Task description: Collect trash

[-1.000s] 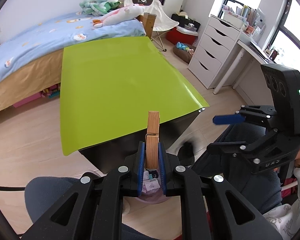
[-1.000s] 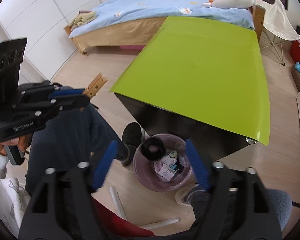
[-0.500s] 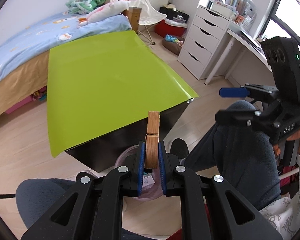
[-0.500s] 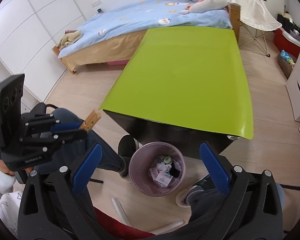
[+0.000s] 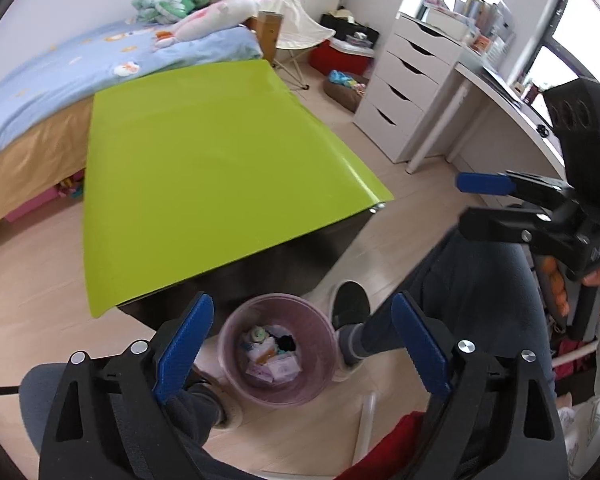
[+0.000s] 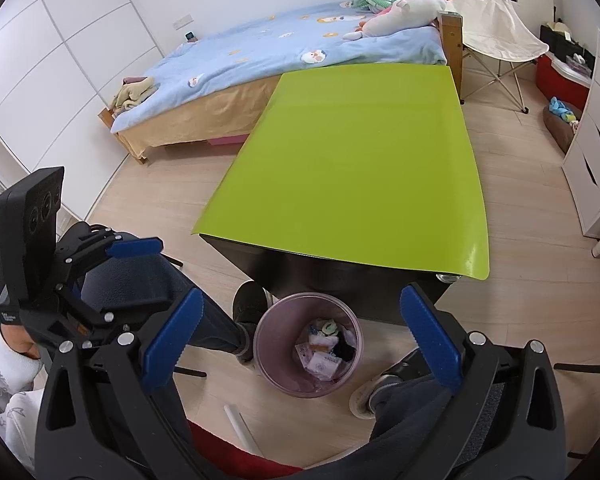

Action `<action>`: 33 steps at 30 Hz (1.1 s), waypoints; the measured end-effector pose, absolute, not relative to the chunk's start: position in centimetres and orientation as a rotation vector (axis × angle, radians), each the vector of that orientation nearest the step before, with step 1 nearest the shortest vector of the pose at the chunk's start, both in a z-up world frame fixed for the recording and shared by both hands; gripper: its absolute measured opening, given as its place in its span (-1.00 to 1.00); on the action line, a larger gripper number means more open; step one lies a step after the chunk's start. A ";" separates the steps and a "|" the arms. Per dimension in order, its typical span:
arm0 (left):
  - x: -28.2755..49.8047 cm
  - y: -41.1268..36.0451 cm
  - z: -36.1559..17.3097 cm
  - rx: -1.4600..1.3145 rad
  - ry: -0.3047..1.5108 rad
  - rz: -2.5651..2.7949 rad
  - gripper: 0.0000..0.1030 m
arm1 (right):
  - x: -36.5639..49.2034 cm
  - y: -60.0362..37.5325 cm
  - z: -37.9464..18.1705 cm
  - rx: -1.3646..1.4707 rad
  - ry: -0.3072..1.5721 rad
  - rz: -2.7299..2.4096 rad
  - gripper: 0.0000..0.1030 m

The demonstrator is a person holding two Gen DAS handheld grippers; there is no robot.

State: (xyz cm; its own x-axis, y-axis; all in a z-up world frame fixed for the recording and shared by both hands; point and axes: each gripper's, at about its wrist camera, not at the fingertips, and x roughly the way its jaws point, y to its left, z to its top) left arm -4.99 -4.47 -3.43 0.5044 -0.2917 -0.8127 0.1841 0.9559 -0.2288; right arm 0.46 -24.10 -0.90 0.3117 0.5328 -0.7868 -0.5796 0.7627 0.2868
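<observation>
Gone from the left gripper (image 5: 300,336) is the wooden clothespin it clamped half a second ago; its blue-padded fingers (image 5: 184,336) now stand wide apart above the bin.
Left to right in the right wrist view: the left gripper (image 6: 136,248) hangs over the person's dark trouser leg (image 6: 140,280), then the round, translucent pinkish trash bin (image 6: 268,356) sits on the pale wood floor (image 6: 160,208) just off the near edge of the table (glossy lime-green top (image 6: 359,168), black sides), holding paper scraps and small wrappers (image 6: 323,360); the clothespin cannot be picked out among them. The right gripper (image 6: 300,340) is wide too, gripping nothing. Beyond stand a bed (image 6: 280,52) with a blue quilt, plush toys (image 6: 395,8) and white drawers (image 6: 595,152).
</observation>
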 end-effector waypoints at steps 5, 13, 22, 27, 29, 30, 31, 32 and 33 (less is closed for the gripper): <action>-5.1 -3.6 -3.0 -0.126 0.977 -0.229 0.85 | 0.4 -23.8 -0.6 -0.052 0.989 0.713 0.94; -4.8 -2.4 -2.1 -0.155 0.954 -0.194 0.85 | 0.6 -23.0 0.1 -0.083 0.966 0.666 0.94; -3.0 -1.2 0.7 -0.116 0.880 -0.145 0.85 | 2.8 -21.5 2.8 -0.089 0.912 0.650 0.94; -1.4 0.0 2.7 -0.135 0.829 -0.125 0.86 | 4.4 -20.6 4.5 -0.088 0.873 0.651 0.94; -0.6 0.4 2.9 -0.148 0.840 -0.128 0.87 | 4.9 -20.1 5.1 -0.096 0.860 0.657 0.94; -0.4 0.4 3.0 -0.148 0.841 -0.124 0.88 | 5.1 -20.0 5.2 -0.100 0.855 0.659 0.94; -0.1 0.5 3.0 -0.148 0.843 -0.125 0.88 | 5.3 -19.8 5.4 -0.101 0.850 0.663 0.94; 0.1 0.6 3.0 -0.151 0.844 -0.133 0.88 | 5.5 -19.7 5.6 -0.099 0.849 0.668 0.94; 0.2 0.6 3.0 -0.158 0.846 -0.142 0.88 | 5.6 -19.5 5.6 -0.097 0.850 0.670 0.94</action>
State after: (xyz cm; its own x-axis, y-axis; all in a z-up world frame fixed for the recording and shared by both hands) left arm 0.24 0.58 2.99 0.6545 -0.1874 -0.7324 0.0616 0.9788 -0.1953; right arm 5.65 -19.49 5.63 0.4700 0.5081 -0.7218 -0.5829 0.7927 0.1785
